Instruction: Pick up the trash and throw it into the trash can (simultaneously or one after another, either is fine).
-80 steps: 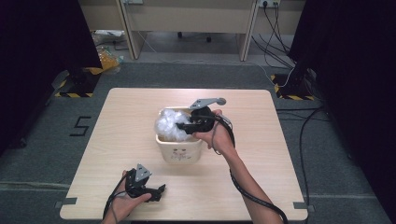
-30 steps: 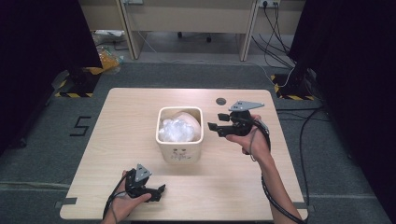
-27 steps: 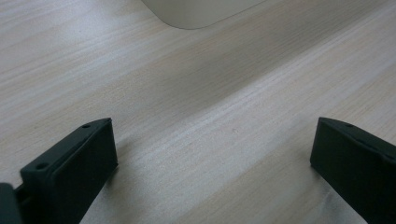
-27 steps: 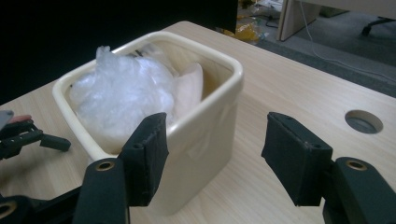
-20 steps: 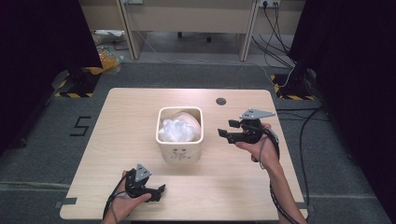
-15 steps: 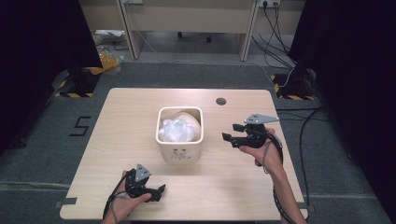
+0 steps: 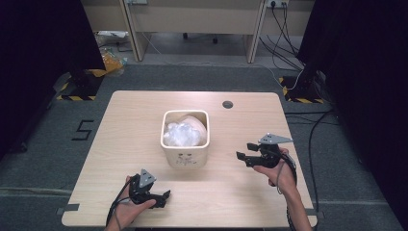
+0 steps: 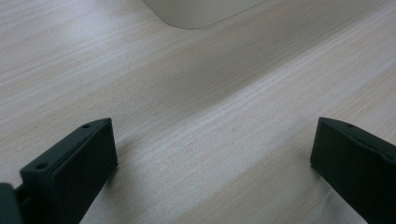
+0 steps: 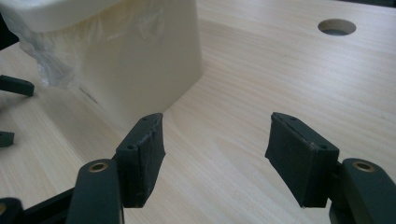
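A cream plastic bin stood near the middle of the wooden desk, upright, with a clear crumpled plastic bag bunched inside it and reaching its rim. In the right gripper view the bin's side wall rose at the upper left, with some of the thin bag film hanging over the rim and down the outside.

The right claw was held above the desk to the right of the bin, well apart from it, its tips turned toward the bin. Its jaws stood wide with nothing between them; the right gripper view showed bare wood in the gap. The grey three-cornered plate sat on top of it, and the person's right hand gripped it from behind.

The left claw lay low at the near edge of the desk, in front of the bin and to its left, held by the person's left hand. Its jaws were also spread wide and empty, just over the wood grain in the left gripper view, where the bin's rounded bottom corner showed at the top edge.

A round cable hole sat in the desk beyond the bin, toward the far edge.
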Demonstrator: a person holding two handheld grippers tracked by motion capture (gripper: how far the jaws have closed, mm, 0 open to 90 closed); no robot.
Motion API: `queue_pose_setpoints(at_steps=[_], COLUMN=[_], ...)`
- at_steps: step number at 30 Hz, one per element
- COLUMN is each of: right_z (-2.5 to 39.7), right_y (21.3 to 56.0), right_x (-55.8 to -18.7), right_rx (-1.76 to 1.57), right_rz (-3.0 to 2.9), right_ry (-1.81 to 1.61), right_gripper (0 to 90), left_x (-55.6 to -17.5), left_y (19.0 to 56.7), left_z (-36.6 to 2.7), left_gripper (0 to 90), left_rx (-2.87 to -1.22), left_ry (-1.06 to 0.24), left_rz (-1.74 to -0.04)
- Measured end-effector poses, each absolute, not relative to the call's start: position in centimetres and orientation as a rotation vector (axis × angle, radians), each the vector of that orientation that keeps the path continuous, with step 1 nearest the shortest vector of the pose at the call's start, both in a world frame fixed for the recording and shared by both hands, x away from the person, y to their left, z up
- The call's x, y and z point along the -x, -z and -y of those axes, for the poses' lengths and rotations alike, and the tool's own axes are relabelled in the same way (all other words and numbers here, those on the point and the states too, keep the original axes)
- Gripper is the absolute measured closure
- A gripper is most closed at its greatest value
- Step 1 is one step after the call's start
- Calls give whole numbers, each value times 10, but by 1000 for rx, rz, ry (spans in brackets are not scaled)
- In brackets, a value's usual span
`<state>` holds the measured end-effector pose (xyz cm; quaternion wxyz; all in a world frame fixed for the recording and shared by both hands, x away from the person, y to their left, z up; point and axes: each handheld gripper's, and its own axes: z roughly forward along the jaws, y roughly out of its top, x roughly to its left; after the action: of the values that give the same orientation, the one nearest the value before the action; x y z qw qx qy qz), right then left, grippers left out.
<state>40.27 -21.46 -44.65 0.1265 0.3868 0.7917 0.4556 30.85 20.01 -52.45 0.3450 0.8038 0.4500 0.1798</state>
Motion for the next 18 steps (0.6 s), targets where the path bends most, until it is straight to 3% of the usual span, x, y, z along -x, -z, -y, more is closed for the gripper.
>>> queue_pose_setpoints(at_steps=[9, 18], right_z=[217, 216], right_y=[468, 488], right_x=[-391, -378], right_rx=[-1154, -1196], right_rz=[-2329, -2320], right_ry=[-1291, -1202], right_gripper=[338, 225], left_x=[-308, -308], left_y=[525, 524], left_z=[-200, -200], left_gripper=[0, 0], left_rx=[-2087, -2087], left_ry=[-466, -466], left_rz=[-1169, -1168])
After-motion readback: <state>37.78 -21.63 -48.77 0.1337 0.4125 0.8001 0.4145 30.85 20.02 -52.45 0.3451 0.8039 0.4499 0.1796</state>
